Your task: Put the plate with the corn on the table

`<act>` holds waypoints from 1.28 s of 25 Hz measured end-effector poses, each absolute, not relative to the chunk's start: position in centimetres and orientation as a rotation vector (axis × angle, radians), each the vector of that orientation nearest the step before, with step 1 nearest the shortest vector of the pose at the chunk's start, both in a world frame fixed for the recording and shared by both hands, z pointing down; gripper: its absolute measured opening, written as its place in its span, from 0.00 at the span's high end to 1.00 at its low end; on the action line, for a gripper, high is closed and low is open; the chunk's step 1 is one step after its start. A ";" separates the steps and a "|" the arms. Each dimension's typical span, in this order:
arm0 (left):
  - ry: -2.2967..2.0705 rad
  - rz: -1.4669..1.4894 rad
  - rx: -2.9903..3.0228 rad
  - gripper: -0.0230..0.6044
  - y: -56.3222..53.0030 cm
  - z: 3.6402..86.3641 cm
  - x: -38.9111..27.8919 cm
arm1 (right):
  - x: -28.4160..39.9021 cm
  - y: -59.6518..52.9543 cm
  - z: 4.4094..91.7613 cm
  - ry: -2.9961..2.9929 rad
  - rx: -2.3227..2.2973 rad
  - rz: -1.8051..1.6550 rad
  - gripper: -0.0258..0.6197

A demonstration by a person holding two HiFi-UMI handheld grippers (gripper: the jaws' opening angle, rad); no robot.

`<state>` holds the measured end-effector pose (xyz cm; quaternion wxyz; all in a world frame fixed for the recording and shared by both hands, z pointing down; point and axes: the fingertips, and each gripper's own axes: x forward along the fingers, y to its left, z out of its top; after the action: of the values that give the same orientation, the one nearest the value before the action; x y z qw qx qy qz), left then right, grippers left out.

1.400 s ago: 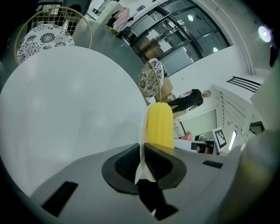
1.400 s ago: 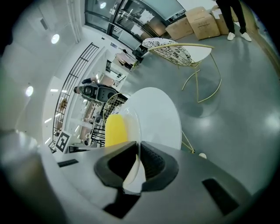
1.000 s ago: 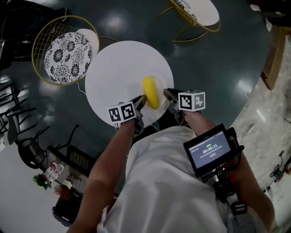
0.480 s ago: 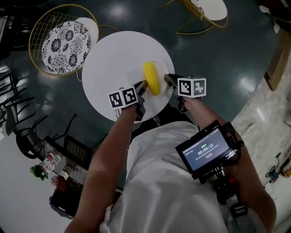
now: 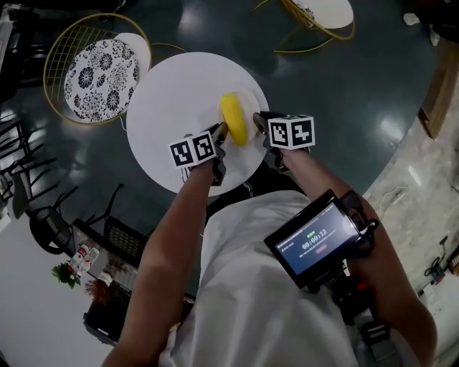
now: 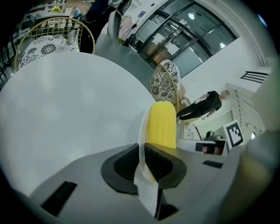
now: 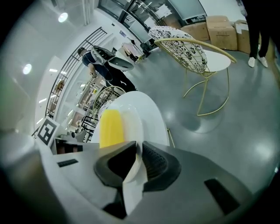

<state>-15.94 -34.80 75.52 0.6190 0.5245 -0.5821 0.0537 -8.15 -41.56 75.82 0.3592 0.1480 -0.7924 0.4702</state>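
Observation:
A white plate (image 5: pixel 247 109) carries a yellow corn cob (image 5: pixel 233 119) over the near right part of the round white table (image 5: pixel 172 107). My left gripper (image 5: pixel 221 132) is shut on the plate's left rim and my right gripper (image 5: pixel 257 118) is shut on its right rim. In the left gripper view the plate rim (image 6: pixel 142 131) runs between the jaws with the corn (image 6: pixel 162 124) just beyond. In the right gripper view the plate (image 7: pixel 131 124) and corn (image 7: pixel 110 127) sit past the closed jaws. Whether the plate touches the tabletop I cannot tell.
A gold wire chair with a patterned cushion (image 5: pixel 97 68) stands left of the table. Another gold chair with a white seat (image 5: pixel 323 18) is at the top right. Dark floor (image 5: pixel 358 93) surrounds the table. A handheld screen (image 5: pixel 312 240) hangs by my right arm.
Both grippers and the plate with the corn have shifted slightly up and left in the head view, further over the table. Both grips are unchanged.

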 end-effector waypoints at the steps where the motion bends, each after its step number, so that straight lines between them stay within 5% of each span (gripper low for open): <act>1: -1.341 0.130 1.209 0.90 -34.8 75.5 -16.0 | -8.2 -41.5 75.9 -2.044 0.381 1.207 0.91; 32: -1.483 0.218 1.219 0.83 -33.8 75.7 -18.1 | -7.3 -42.2 75.9 -2.074 0.545 1.088 0.89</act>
<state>-18.12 -33.85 75.74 0.5686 0.5190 -0.6314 0.0927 -7.27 -42.21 75.90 0.3601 0.2112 -0.8048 0.4220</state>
